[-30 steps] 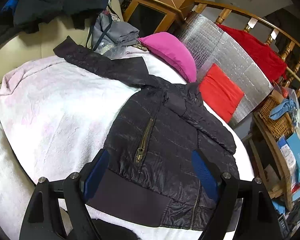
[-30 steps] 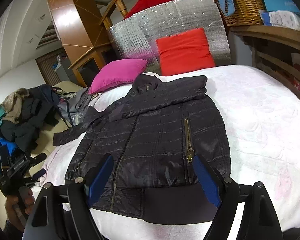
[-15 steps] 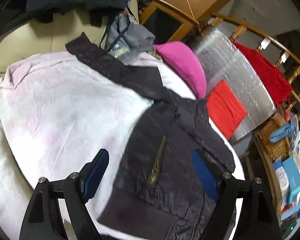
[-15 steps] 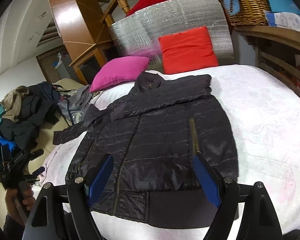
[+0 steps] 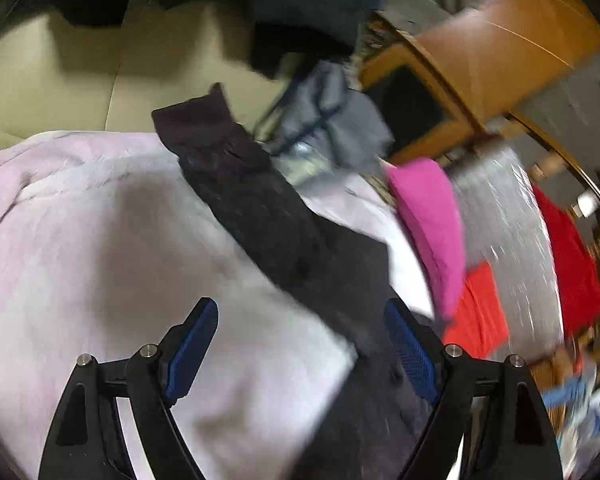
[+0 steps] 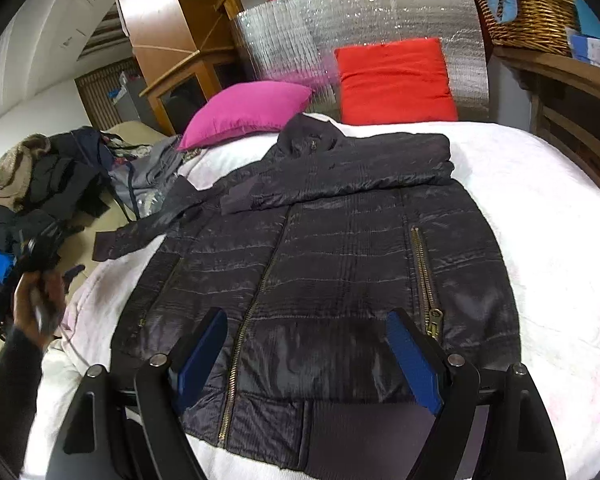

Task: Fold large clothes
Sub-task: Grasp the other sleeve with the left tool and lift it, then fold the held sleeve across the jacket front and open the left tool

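Quilted shiny black jacket (image 6: 332, 248) flat on fuzzy white blanket (image 6: 540, 208), both grippers spread apart, empty

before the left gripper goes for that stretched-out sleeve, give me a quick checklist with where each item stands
1. Left gripper jaws wide and empty: ok.
2. Right gripper jaws wide and empty, over the hem: ok.
3. Jacket lying flat, front up, on the pale blanket: ok.
4. One sleeve already folded across the chest: ok.
5. Other sleeve stretched out to the side, its cuff at the blanket's edge, nothing lying on it: ok.
6. Left wrist view sharp enough to aim at the cuff: not ok, it is blurred.
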{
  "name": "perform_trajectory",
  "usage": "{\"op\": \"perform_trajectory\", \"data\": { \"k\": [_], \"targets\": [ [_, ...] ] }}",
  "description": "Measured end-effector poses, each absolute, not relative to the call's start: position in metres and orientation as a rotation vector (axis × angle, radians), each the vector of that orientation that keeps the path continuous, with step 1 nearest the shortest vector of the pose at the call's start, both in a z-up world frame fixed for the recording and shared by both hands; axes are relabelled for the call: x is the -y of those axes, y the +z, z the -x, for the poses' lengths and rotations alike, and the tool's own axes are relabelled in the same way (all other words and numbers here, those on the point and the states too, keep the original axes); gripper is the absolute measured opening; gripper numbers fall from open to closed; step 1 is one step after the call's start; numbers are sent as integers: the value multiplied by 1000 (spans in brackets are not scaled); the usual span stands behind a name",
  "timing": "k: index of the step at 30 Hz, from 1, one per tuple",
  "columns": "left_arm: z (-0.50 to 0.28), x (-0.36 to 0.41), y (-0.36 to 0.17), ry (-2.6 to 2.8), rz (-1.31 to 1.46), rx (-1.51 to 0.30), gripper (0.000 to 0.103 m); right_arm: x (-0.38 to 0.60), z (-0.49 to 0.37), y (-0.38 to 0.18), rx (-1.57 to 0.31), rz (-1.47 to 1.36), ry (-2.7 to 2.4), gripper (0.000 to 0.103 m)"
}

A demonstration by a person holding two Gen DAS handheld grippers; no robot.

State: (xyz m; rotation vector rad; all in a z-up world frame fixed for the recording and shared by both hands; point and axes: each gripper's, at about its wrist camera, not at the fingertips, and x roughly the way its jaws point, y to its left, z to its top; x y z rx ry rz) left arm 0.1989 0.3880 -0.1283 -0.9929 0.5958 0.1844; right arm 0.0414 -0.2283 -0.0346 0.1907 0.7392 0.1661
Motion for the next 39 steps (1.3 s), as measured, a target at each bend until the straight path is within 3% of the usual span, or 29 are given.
{"op": "perform_trajectory", "data": {
  "k": [8,16,17,19,20,22,23,29,39],
  "targets": [
    [-280,-453,-189,317,1184,-659,85,223,-75,-50,-772,-178,156,84],
    [-294,-477,-201,349,1188,-618,82,218,-90,-63,-798,-172,159,84],
    [-296,-479,-201,354,1181,-614,79,217,-91,-65,-802,-169,160,84],
    [-305,-485,-204,352,1166,-647,51,217,-92,-68,-808,-167,159,84],
    [-308,-487,-207,368,1158,-675,45,218,-92,-69,-810,-168,158,84],
    [-312,-490,-214,421,1132,-717,18,220,-93,-70,-812,-174,155,84],
    [-312,-491,-215,432,1116,-727,14,221,-93,-69,-808,-175,152,84],
    [-316,-467,-175,443,894,-716,4,236,-90,-67,-796,-202,132,84],
    [-333,-309,-14,239,486,-510,4,267,-70,-55,-733,-278,132,84]
  ]
}}
